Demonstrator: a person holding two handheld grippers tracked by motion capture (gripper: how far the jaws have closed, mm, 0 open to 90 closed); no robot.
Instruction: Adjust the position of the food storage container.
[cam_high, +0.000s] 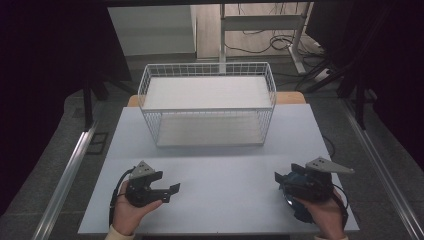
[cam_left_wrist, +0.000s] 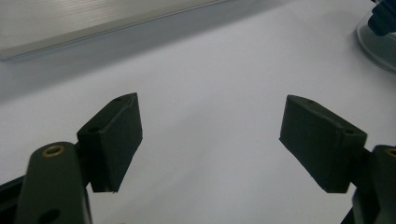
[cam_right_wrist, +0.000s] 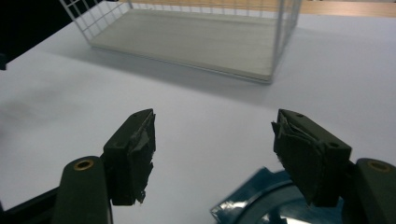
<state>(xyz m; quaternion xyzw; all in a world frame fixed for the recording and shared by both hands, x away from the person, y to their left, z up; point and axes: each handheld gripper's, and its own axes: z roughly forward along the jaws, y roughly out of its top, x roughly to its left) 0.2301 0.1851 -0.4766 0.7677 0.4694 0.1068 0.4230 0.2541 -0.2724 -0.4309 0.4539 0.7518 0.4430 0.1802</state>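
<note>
Roll of blue tape lies on the table in front of the wire basket, right under the right claw, so it looks ready to be picked up. That claw is wide open and grips nothing. Left of the tape, the left claw is open and empty too.

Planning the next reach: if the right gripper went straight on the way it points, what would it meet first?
Likely the white wire basket: bare table lies between it and the open right gripper, though depth is unclear.
</note>
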